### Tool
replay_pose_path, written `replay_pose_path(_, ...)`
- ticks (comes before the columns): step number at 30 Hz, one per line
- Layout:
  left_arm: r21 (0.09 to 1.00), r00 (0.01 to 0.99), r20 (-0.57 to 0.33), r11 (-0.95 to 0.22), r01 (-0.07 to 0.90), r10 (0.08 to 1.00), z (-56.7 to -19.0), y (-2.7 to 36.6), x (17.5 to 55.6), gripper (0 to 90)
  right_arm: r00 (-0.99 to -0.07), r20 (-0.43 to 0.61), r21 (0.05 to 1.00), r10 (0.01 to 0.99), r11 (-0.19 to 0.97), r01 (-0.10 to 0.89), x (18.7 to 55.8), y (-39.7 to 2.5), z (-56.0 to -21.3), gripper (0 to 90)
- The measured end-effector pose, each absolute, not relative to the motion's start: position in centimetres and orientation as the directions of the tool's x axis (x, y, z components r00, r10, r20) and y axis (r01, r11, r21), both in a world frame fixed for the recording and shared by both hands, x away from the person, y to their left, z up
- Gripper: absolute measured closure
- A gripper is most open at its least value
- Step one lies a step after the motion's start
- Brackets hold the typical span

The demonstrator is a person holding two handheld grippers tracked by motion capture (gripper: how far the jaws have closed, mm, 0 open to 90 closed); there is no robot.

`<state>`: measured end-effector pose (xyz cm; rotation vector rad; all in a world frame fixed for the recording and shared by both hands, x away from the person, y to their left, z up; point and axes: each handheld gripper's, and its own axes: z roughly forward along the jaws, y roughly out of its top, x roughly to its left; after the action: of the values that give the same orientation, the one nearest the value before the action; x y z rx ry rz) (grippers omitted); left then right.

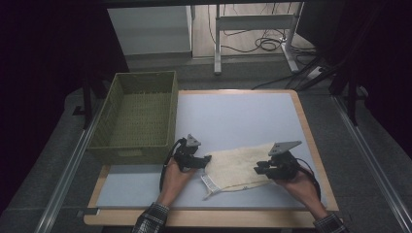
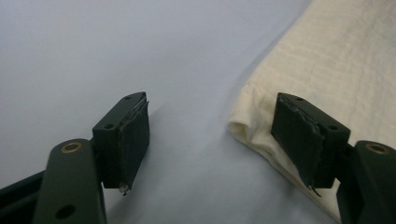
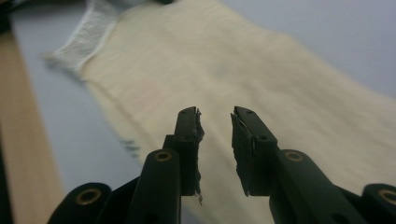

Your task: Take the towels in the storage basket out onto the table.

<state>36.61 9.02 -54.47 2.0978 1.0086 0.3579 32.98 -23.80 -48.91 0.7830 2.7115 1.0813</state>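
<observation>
cloth [image 1: 238, 167] flat on surface [image 1: 243, 116]; left gripper [image 1: 206, 159] wide apart at its edge, right gripper [image 1: 257, 169] slightly apart over it. next: pinch edges & fold, prob.

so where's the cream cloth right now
In the high view the cream cloth lies flat on the table's near right part, between the left gripper and right gripper, right of the green basket.

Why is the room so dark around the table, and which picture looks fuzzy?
High view: light falls on the table, and the surroundings stay black. Right gripper view: the cloth is soft and blurred beyond the jaws. Left gripper view: the cloth's edge looks sharper.
</observation>
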Motion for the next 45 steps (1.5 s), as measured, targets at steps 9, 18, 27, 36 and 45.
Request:
replay_pose_path(9,0.742,0.64,-0.072,-0.388,0.546,0.765,-54.5,9.0,36.6,27.1,-0.904,0.033,0.645,0.426,0.682,0.345,31.2,-20.8,-51.0,69.9)
replay_pose_path(18,0.763,0.62,-0.029,-0.383,0.52,0.784,-54.4,9.0,36.1,15.9,-0.905,-0.054,0.648,0.422,0.704,0.29,30.6,-20.2,-50.8,87.5)
replay_pose_path(27,0.781,0.64,-0.183,-0.286,0.556,0.746,-54.3,10.0,36.2,14.0,-0.914,-0.048,0.653,0.404,0.705,0.277,28.8,-20.6,-49.1,87.3)
replay_pose_path(36,0.771,0.651,-0.118,-0.344,0.536,0.75,-54.3,9.3,36.0,12.9,-0.907,-0.004,0.641,0.421,0.698,0.321,29.3,-21.0,-50.7,74.3)
replay_pose_path(45,0.763,0.613,-0.083,-0.345,0.546,0.785,-54.3,9.1,36.4,18.8,-0.907,0.045,0.673,0.418,0.658,0.336,29.7,-20.0,-50.0,68.1)
